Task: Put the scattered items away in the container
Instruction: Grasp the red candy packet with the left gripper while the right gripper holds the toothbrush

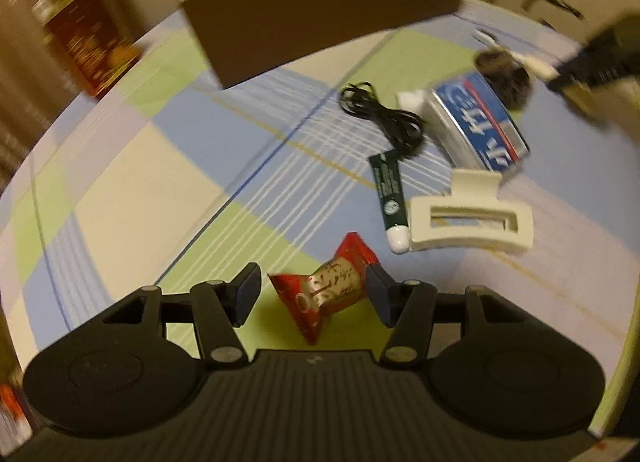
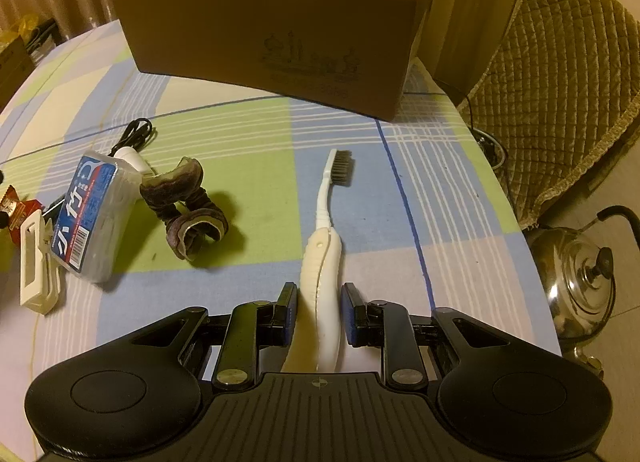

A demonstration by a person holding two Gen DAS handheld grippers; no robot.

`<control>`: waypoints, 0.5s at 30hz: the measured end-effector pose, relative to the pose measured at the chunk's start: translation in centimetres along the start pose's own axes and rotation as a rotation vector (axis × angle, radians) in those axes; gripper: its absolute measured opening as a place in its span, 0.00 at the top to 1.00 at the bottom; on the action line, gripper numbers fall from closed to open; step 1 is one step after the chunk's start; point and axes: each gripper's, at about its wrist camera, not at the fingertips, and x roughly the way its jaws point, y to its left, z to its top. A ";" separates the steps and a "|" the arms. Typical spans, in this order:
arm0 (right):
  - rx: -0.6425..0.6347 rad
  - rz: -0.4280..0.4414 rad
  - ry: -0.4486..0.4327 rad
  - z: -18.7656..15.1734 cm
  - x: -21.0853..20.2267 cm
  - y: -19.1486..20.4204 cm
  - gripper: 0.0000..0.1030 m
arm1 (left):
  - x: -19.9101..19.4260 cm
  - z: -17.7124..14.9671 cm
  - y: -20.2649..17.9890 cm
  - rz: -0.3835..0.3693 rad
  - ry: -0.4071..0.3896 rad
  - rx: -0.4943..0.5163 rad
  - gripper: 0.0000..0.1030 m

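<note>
The left gripper [image 1: 312, 298] points steeply down at the surface [image 1: 132, 182], which is covered by a checked cloth of blue, green and cream. Its fingers [image 1: 246, 294] stand partly apart, with a red and white sweet wrapper [image 1: 328, 290] lying on the cloth between them; the right-hand pad is close against the wrapper's edge, but no grip shows – the left-hand pad is clear of it.

Just beyond the wrapper lie a dark green tube [image 1: 390, 198] with a white cap and a cream hair claw [image 1: 472, 222], side by side and touching or nearly so. Further on are a coiled black cable [image 1: 384, 118] and a clear box with a blue label [image 1: 476, 122].

The right gripper [image 2: 319, 314] has its fingers [image 2: 289, 312] drawn narrow on the thick cream handle of a toothbrush [image 2: 324, 254], whose bristled head points toward the container. To its left on the cloth sits a dark brown scrunchie [image 2: 188, 210], next to the blue-label box.

The container [image 2: 276, 38] – a brown cardboard box, open on top with white inner walls – stands at the far edge of the surface. Beyond the right edge are a quilted chair [image 2: 560, 74] and a steel kettle [image 2: 580, 278] on the floor.
</note>
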 end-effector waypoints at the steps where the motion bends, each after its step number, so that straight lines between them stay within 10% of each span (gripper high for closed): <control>1: -0.001 0.000 0.001 0.0 0.0 0.0 0.80 | 0.3 0.0 -0.2 -0.006 0.001 0.029 0.49; 10: 0.001 0.003 0.003 0.0 0.1 -0.1 0.80 | 1.1 -0.5 -0.5 -0.034 0.070 -0.006 0.52; 15: -0.001 0.004 0.006 0.1 0.0 -0.1 0.79 | 0.4 -0.6 1.9 -0.029 0.071 -0.302 0.37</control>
